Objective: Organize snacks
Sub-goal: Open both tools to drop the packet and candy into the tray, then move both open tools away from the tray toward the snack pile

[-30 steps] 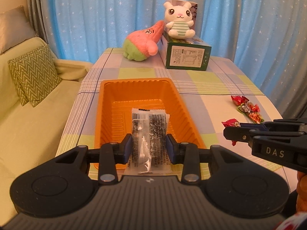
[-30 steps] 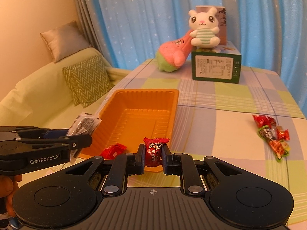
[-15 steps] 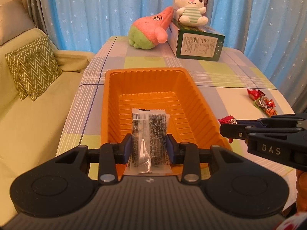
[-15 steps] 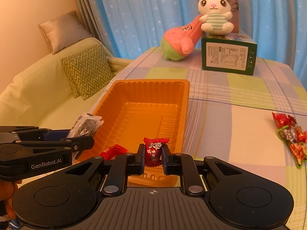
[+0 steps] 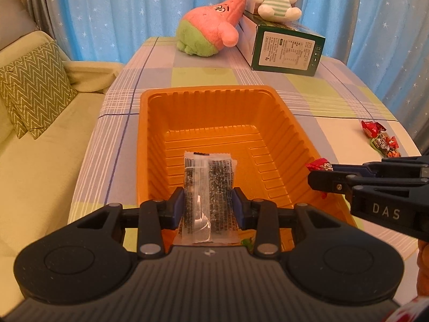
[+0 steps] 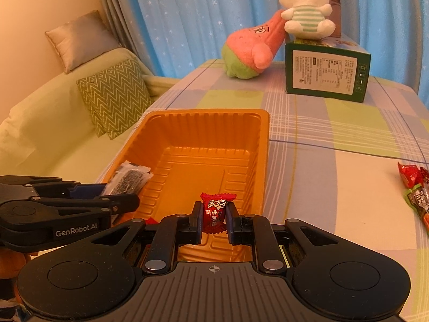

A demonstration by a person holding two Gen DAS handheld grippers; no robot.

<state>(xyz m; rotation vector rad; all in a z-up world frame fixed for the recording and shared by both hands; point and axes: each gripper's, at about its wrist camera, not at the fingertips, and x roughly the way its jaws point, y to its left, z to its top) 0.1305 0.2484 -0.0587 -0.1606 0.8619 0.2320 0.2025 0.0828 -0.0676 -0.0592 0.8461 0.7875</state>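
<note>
An orange plastic tray [image 5: 284, 123] sits on the checked tablecloth; it also shows in the right wrist view [image 6: 265, 145]. My left gripper [image 5: 208, 205] is shut on a clear packet of dark snack [image 5: 207, 185] and holds it over the tray's near end. My right gripper [image 6: 213, 218] is shut on a red wrapped candy [image 6: 215, 210] and holds it over the tray's near right part. The candy [image 5: 319, 165] and the packet [image 6: 128, 178] each show in the other view.
Several loose wrapped candies [image 5: 380, 138] lie on the table to the right of the tray [image 6: 415, 190]. A green box [image 6: 327, 76] with a white rabbit toy [image 6: 305, 8] and a pink plush [image 6: 249, 51] stand at the far end. A sofa [image 5: 32, 145] is on the left.
Both grippers have moved forward over the tray, each still holding its snack. The tray and far objects appear closer.
</note>
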